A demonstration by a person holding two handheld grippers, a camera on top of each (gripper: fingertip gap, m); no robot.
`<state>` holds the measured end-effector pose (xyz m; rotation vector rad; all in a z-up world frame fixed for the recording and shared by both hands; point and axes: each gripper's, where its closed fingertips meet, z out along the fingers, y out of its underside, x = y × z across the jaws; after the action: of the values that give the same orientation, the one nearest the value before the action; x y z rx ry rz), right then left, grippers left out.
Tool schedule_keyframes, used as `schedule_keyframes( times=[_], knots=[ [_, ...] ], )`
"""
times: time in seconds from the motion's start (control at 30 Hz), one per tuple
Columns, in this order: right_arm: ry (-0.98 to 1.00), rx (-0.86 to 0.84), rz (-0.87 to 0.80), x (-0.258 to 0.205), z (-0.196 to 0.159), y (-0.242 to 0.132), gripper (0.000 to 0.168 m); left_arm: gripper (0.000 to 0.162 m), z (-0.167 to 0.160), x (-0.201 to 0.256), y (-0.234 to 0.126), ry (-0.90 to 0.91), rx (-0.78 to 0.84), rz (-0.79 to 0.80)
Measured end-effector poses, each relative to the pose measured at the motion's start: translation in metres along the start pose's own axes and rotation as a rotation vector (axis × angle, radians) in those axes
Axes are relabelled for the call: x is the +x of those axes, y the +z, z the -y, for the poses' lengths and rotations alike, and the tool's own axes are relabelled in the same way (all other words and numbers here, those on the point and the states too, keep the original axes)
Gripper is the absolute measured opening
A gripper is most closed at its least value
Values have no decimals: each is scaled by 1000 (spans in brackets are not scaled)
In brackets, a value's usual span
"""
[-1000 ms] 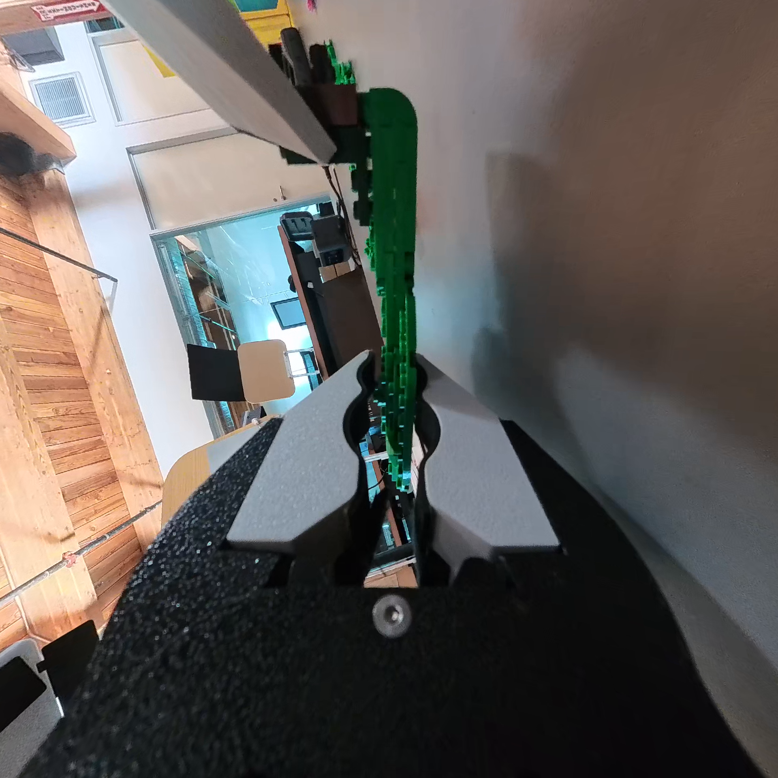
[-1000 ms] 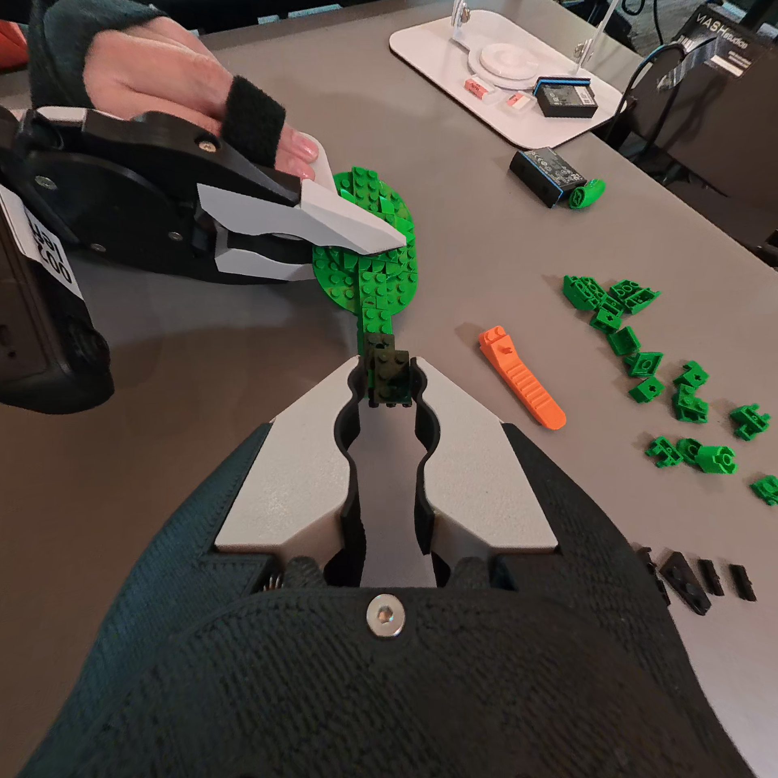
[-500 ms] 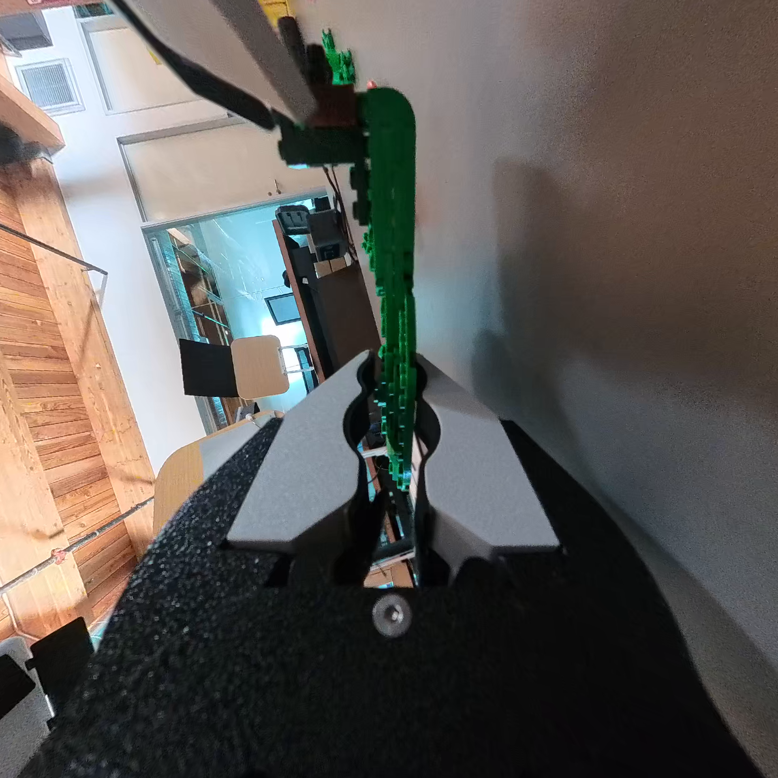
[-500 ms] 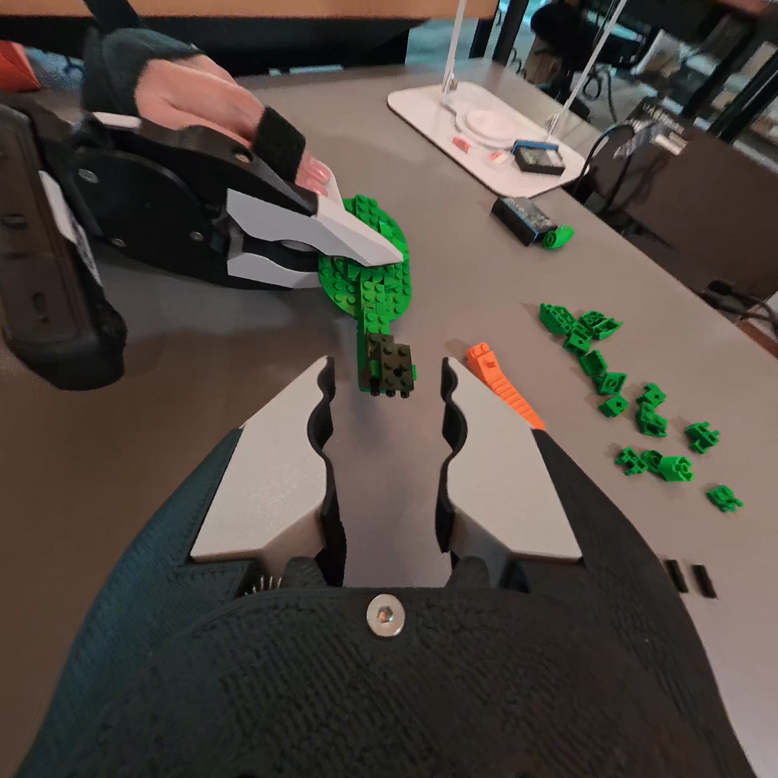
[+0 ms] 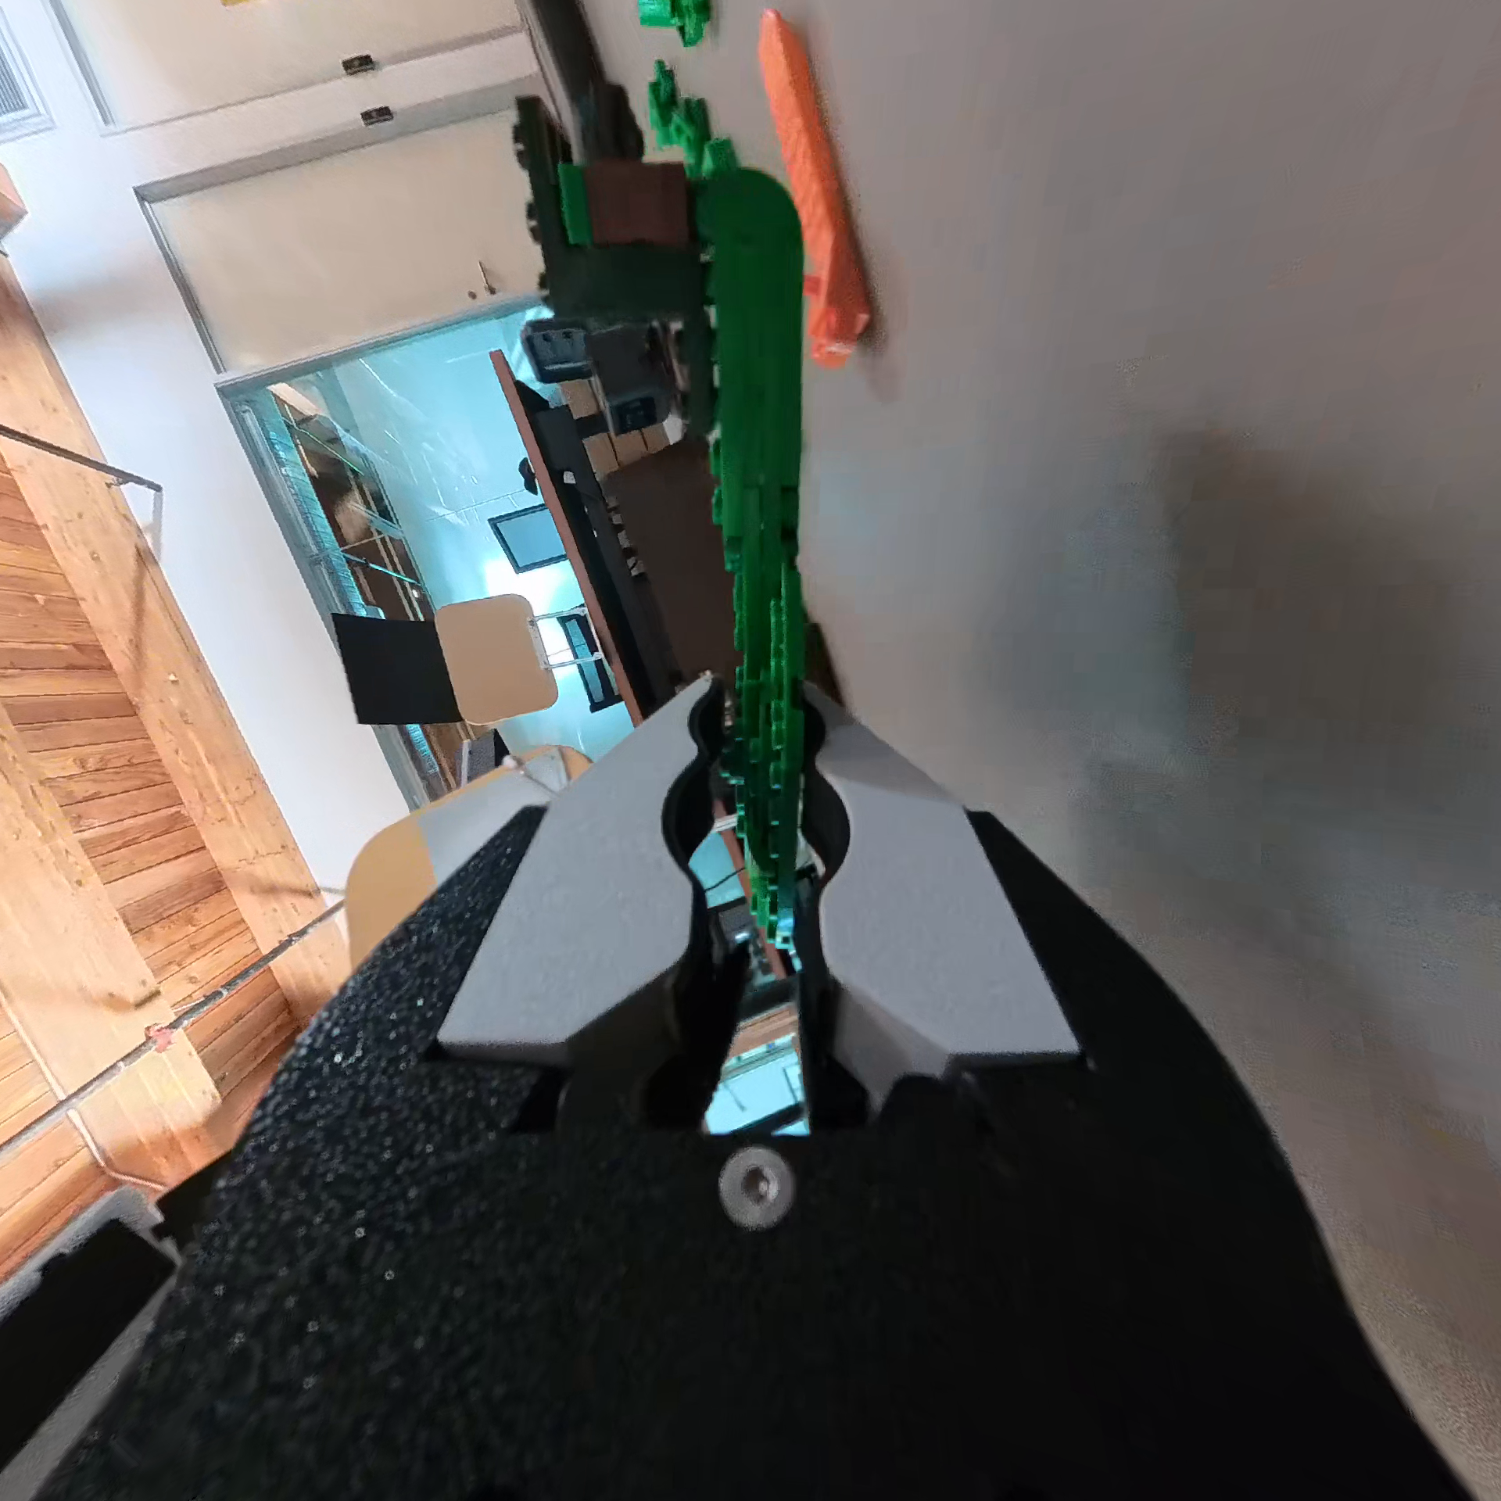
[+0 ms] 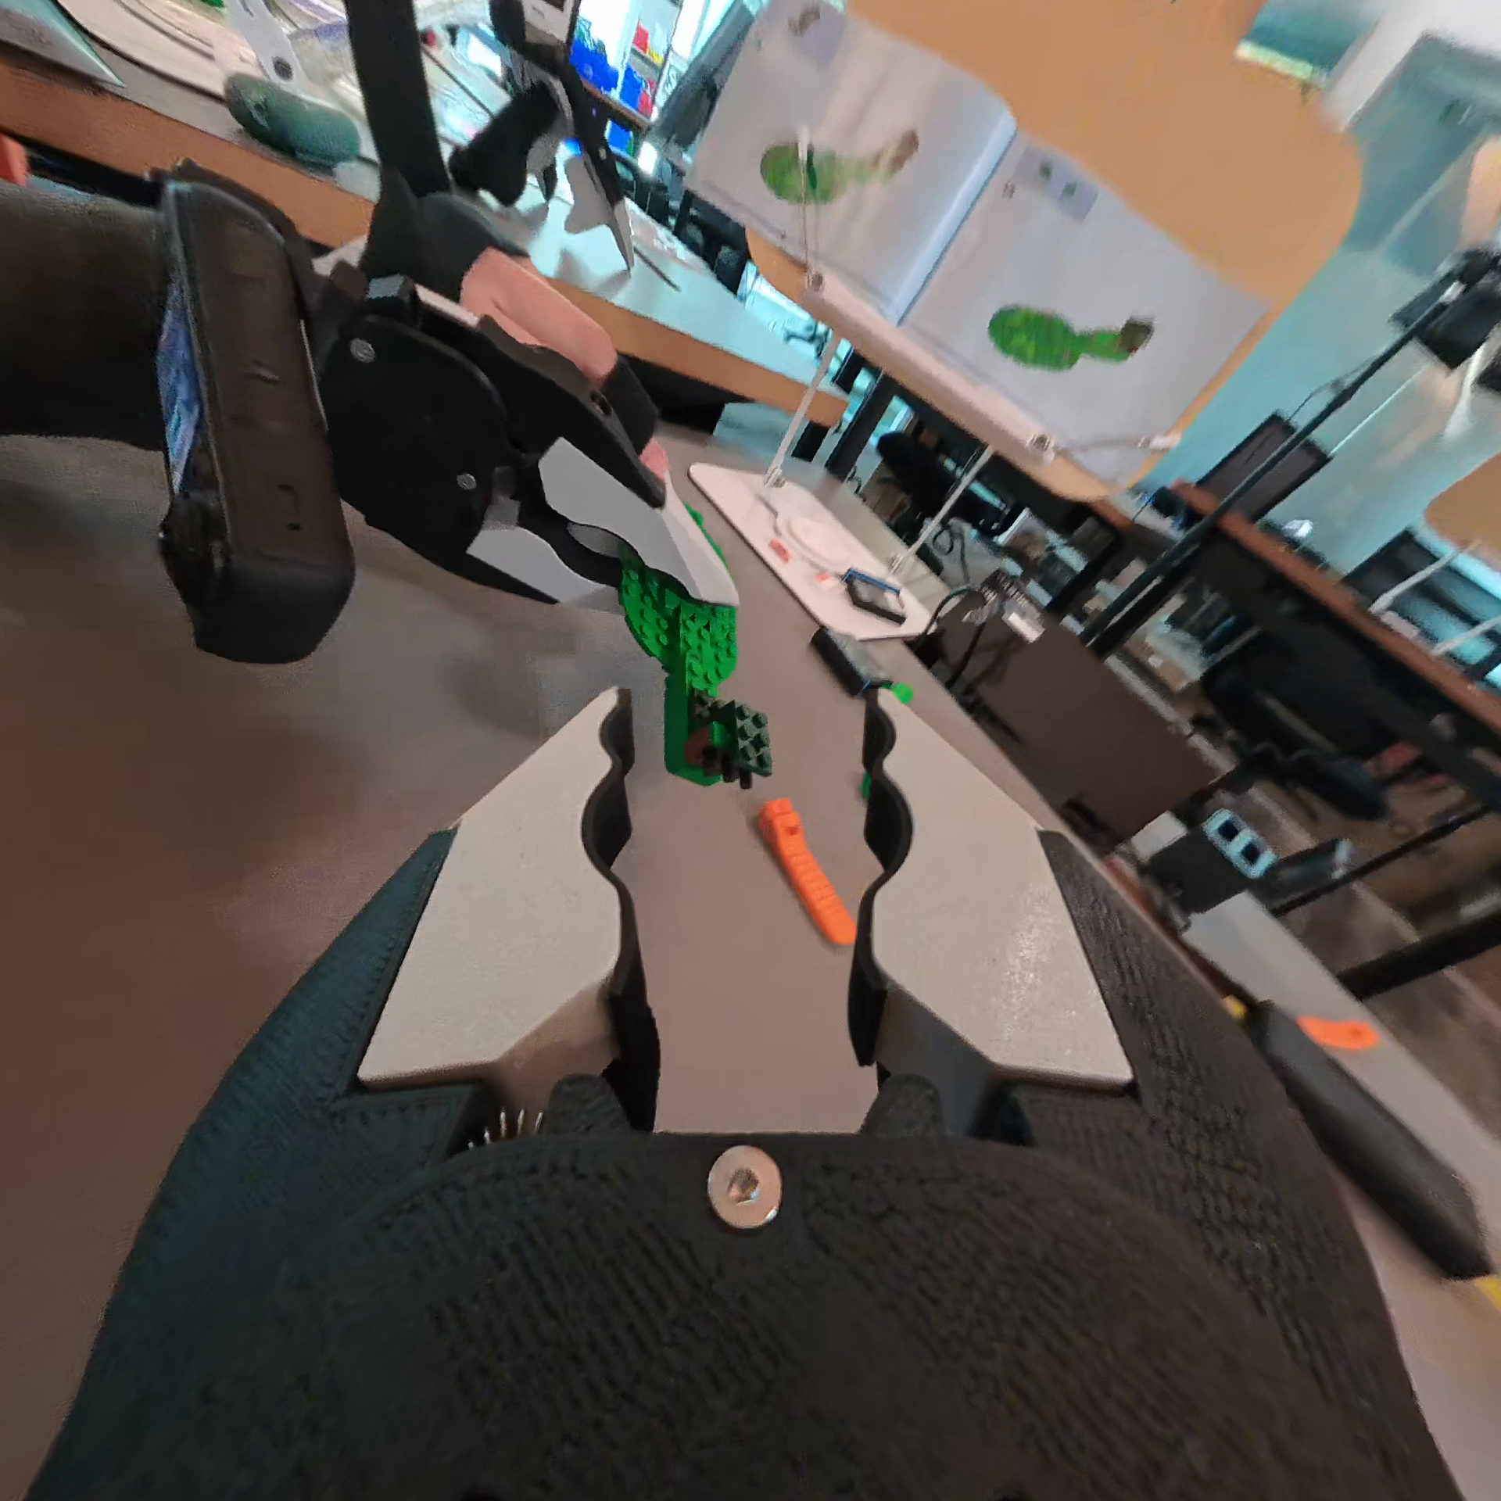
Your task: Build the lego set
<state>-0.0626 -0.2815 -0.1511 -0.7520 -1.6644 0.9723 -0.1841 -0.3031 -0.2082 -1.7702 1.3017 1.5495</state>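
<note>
My left gripper (image 5: 763,707) is shut on the wide end of a flat green lego leaf build (image 5: 755,406). The build runs away from the fingers, edge-on beside the grey table (image 5: 1137,487). A dark green and brown brick stack (image 5: 625,235) sits on its far stem end. In the right wrist view the left gripper (image 6: 674,568) holds the build (image 6: 686,642) tilted, stem end down near the table. My right gripper (image 6: 743,715) is open and empty. It is just short of the dark bricks (image 6: 743,735) and does not touch them.
An orange brick separator (image 6: 804,881) lies on the table between my right fingers; it also shows in the left wrist view (image 5: 812,203). Loose green pieces (image 5: 674,105) lie beyond it. A white tray (image 6: 812,528), a black battery (image 6: 845,658) and chairs stand at the far right. One gripper's finger ends stand about 15 cm off the other's.
My right gripper opened, let go of the dark bricks on the stem and drew back. My left gripper kept its hold and tilted the build up off the table.
</note>
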Motion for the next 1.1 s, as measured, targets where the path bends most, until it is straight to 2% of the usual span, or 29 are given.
schedule_keyframes(
  times=[0.27,0.57,0.83,1.1],
  knots=[
    [-230,76,-50,27,41,-16,56,13,-13,-74,-13,-59,3,67],
    [-320,225,-43,35,100,-29,58,13,-32,-138,-49,-150,45,161],
    [-602,239,-37,20,147,-12,74,13,-38,-148,-79,-211,75,155],
    [-854,120,-69,11,147,16,76,13,-33,-149,-94,-248,128,123]
  ],
)
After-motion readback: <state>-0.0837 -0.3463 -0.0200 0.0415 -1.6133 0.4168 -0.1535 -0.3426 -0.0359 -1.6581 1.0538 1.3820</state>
